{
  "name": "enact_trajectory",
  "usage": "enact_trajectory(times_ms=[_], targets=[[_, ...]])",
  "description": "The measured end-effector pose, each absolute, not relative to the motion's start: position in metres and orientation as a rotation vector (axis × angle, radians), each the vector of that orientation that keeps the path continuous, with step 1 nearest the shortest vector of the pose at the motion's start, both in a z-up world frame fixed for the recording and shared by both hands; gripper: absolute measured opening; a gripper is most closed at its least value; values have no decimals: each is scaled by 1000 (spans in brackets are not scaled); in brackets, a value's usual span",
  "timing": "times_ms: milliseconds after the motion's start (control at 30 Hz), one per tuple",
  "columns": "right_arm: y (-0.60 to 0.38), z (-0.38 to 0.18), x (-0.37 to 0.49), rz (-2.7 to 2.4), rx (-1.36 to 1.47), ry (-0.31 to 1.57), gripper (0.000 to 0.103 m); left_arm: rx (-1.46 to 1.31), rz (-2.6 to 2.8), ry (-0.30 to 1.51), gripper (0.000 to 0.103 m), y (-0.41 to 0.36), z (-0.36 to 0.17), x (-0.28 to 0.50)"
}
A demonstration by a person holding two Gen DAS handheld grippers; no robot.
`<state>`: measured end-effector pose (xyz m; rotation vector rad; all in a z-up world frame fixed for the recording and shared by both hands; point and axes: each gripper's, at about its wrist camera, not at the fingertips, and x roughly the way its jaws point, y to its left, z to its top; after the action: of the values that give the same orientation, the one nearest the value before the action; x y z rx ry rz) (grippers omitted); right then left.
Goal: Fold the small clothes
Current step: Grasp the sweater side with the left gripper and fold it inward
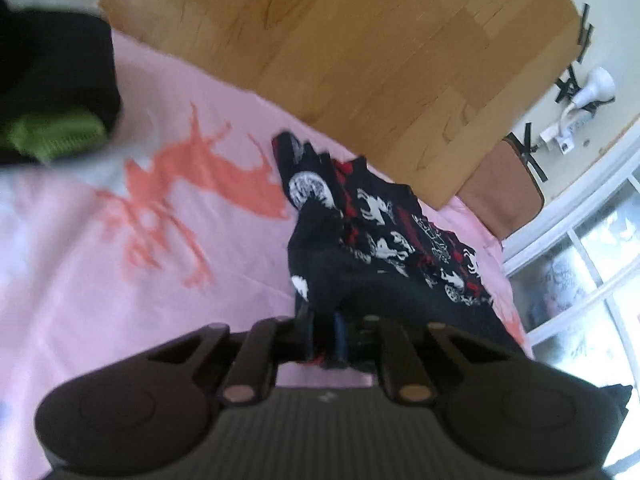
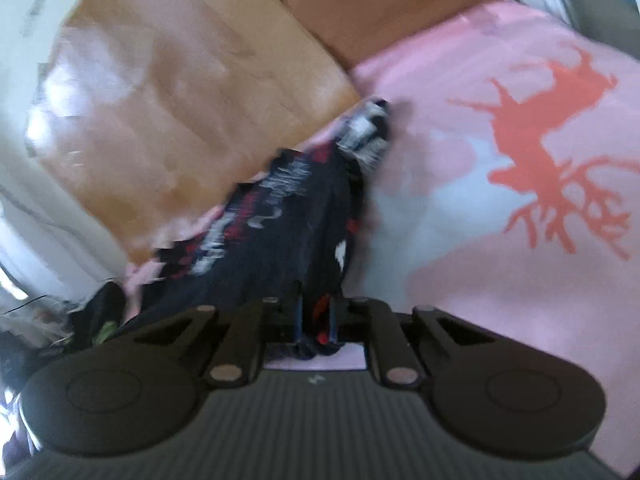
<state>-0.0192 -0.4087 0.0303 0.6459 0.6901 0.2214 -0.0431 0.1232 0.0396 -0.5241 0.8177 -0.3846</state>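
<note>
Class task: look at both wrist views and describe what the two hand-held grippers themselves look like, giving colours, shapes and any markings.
Both the left gripper and the right gripper look alike: matte black, with two rounded lobes, angled link bars with silver pins, a ribbed grey body bearing a small white mark, and blue-edged fingers. No cables or sleeves show.

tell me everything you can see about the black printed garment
The garment is small, of soft black cloth printed with white figures and red marks. It is crumpled, not flat, lying on the pink sheet near the sheet's edge by the wooden floor. One end is pinched in the shut left tongs, another in the shut right tongs, so the cloth runs away from each grip. Blur hides the print's detail and what kind of garment it is.
</note>
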Motion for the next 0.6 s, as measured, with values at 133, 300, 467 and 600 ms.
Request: enact_trajectory(times_ms=[133,300,467,600], targets=[[-391,53,-38,258,528,686,12,-369,-419,934,17,102,25,-45],[-397,34,-19,96,409,789,34,-318,-435,953,38,102,23,-45],[-403,77,4,130,330,657,39,-339,-357,747,49,131,83,-9],[-382,97,80,248,231,614,57,-245,-420,695,63,88,107,79]])
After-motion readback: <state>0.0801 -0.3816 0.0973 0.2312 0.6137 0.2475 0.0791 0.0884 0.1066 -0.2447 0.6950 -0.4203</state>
